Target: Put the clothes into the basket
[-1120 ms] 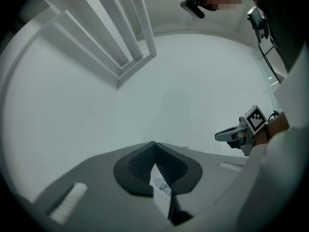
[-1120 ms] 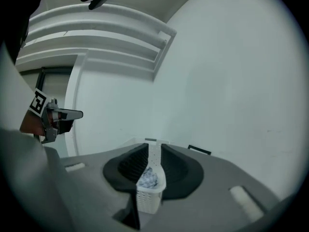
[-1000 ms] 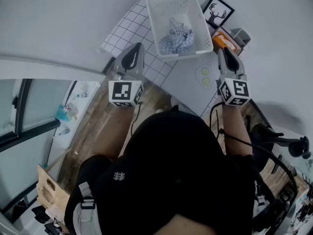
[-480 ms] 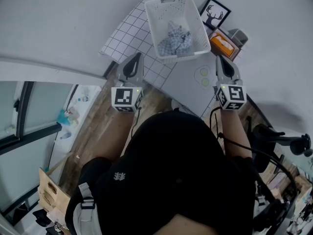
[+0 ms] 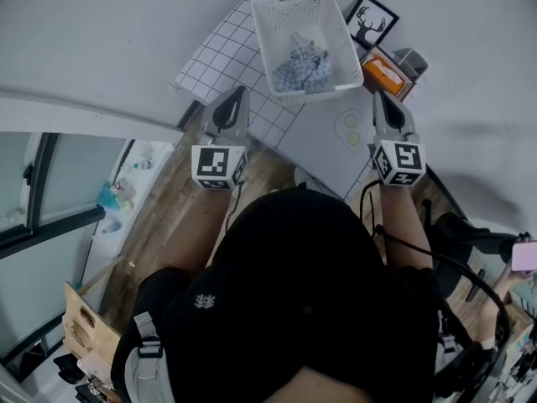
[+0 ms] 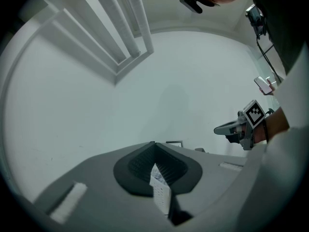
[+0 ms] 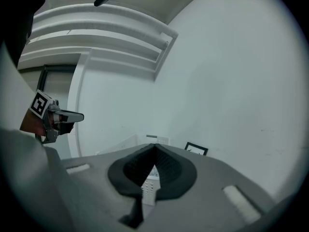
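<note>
Head view: a person stands over a table with a white basket [image 5: 265, 42] at its far side, a checked bundle of clothes [image 5: 302, 67] lying inside it against the near wall. No other garment can be seen on the table or on the gridded sheet [image 5: 220, 57] under the basket, so the job looks finished or nearly so.

The left gripper [image 5: 241, 91] and right gripper [image 5: 378, 96] are held level, short of the basket and well apart from each other, both pointing toward it. A framed deer print [image 5: 372, 21] and an orange box [image 5: 384, 71] sit just beside the basket's right wall.

If this is the closing step, doing it well means keeping both tools away from the rim so nothing catches or drags the clothes out, and looking over the table edge for any piece missed. Should more clothes turn up, a gripper would need to spread before it reaches down.

Both gripper views show the dark pads meeting at their tips, and only the basket beyond shows through the slit lower down. Neither gripper holds or touches anything: the left's jaws are pressed together empty, and so are the right's.
</note>
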